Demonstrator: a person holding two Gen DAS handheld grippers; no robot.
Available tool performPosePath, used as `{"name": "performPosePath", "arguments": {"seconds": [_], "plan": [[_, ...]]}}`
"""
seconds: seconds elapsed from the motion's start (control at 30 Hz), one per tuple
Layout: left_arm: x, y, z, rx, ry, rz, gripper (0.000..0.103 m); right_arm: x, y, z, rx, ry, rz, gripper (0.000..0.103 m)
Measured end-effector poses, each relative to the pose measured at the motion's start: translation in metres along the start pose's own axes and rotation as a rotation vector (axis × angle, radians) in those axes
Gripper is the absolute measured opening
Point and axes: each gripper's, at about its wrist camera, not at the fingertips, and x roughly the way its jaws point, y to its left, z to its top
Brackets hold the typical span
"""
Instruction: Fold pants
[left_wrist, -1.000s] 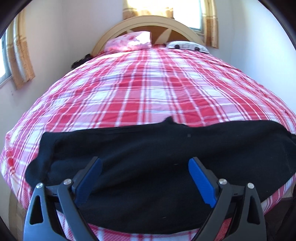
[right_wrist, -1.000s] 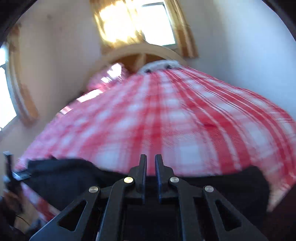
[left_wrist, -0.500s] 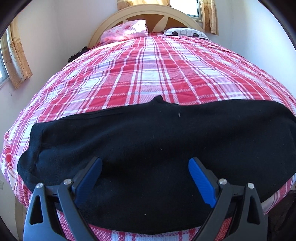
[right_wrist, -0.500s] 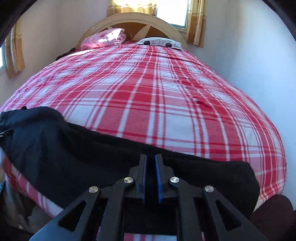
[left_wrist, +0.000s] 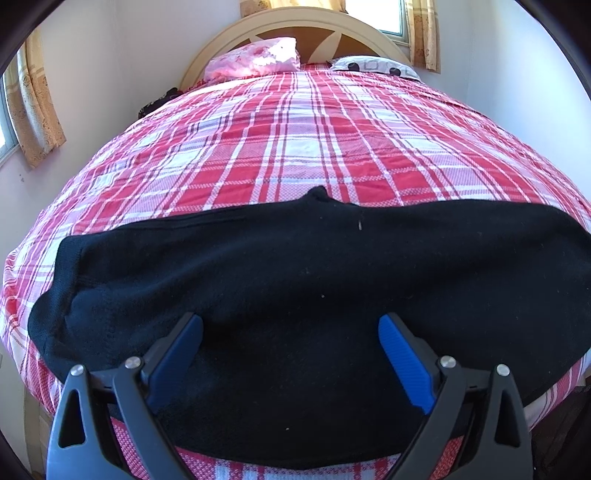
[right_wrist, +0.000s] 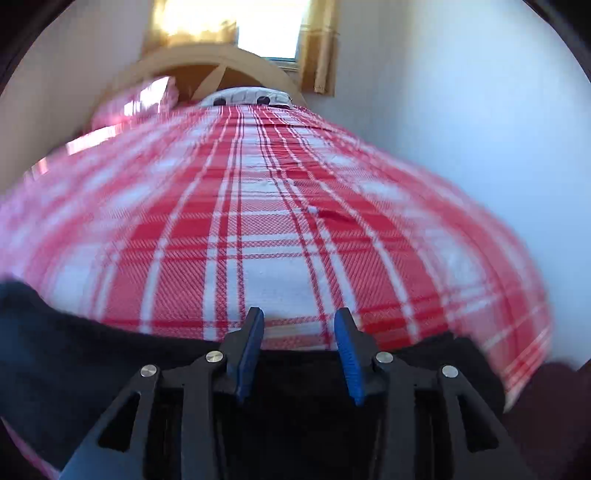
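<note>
Black pants (left_wrist: 295, 280) lie flat across the near end of the bed, stretched from left to right over the red plaid bedspread (left_wrist: 295, 147). My left gripper (left_wrist: 290, 325) hovers over the middle of the pants, open wide with nothing pressed between its blue pads. In the right wrist view the pants (right_wrist: 74, 354) run along the bottom edge of the picture. My right gripper (right_wrist: 299, 317) is over their far edge, its jaws opening. The black cloth lies under and between the pads but is not pinched.
A pink pillow (left_wrist: 255, 61) and a white patterned pillow (left_wrist: 373, 66) rest against the curved wooden headboard (left_wrist: 295, 22). Walls close in on both sides of the bed. Curtained windows (left_wrist: 33, 107) stand at the left and behind the headboard.
My right gripper went from shut to partly open and dipped toward the bed. The left gripper stayed open over the pants, which now lie slightly further up in its view.
</note>
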Motion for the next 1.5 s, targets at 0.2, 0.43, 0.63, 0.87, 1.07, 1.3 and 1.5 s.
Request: {"name": "performPosePath", "arguments": {"seconds": [0.2,0.43,0.63,0.87,1.07,1.3,1.5], "plan": [[0.003,-0.002,0.001,-0.002,-0.008,0.005,0.101,-0.056,0.005,-0.026,0.135,-0.116,0.211,0.043],[0.002,0.001,0.001,0.001,0.001,-0.006,0.101,-0.038,-0.03,-0.04,0.315,-0.04,0.24,0.045],[0.002,-0.001,0.0,-0.008,-0.009,0.01,0.101,-0.066,-0.126,-0.031,0.557,-0.188,0.143,0.051],[0.001,-0.002,0.003,-0.008,0.008,0.025,0.101,-0.032,-0.121,-0.002,0.246,-0.046,0.019,0.051],[0.002,-0.005,0.001,-0.015,0.006,0.045,0.102,0.011,-0.139,-0.01,0.242,0.083,0.166,0.02],[0.003,-0.007,0.003,-0.014,0.012,0.064,0.103,-0.006,-0.185,-0.026,0.537,-0.097,0.269,0.015],[0.003,-0.006,0.002,-0.024,0.014,0.063,0.103,0.009,-0.2,-0.03,0.625,-0.023,0.347,0.033]]}}
